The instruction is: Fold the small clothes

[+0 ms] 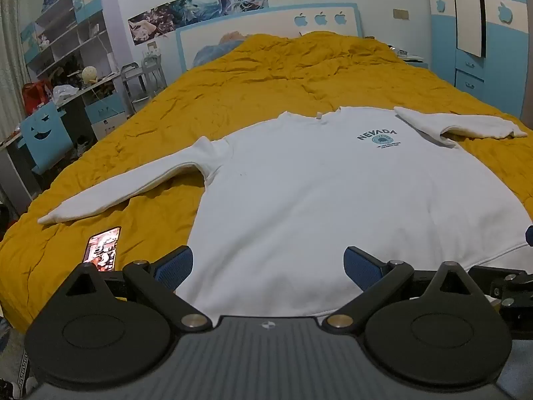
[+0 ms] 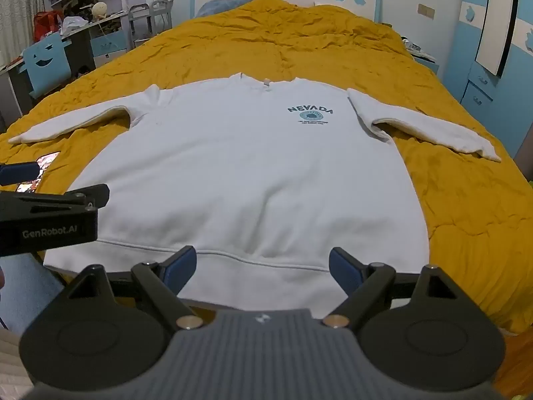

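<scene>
A white sweatshirt [image 2: 246, 173] lies flat, front up, sleeves spread, on the mustard quilt [image 2: 466, 220], a phone [image 1: 102, 249] beside its hem, while the left gripper [image 1: 268, 266] and right gripper [image 2: 263, 266] hover over the hem, both spread wide and empty.

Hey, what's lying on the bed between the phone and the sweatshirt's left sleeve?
Nothing but bare mustard-yellow quilted bedspread. In the left wrist view, that stretch separates the lit smartphone from the white NEVADA sweatshirt sleeve cuff.
</scene>
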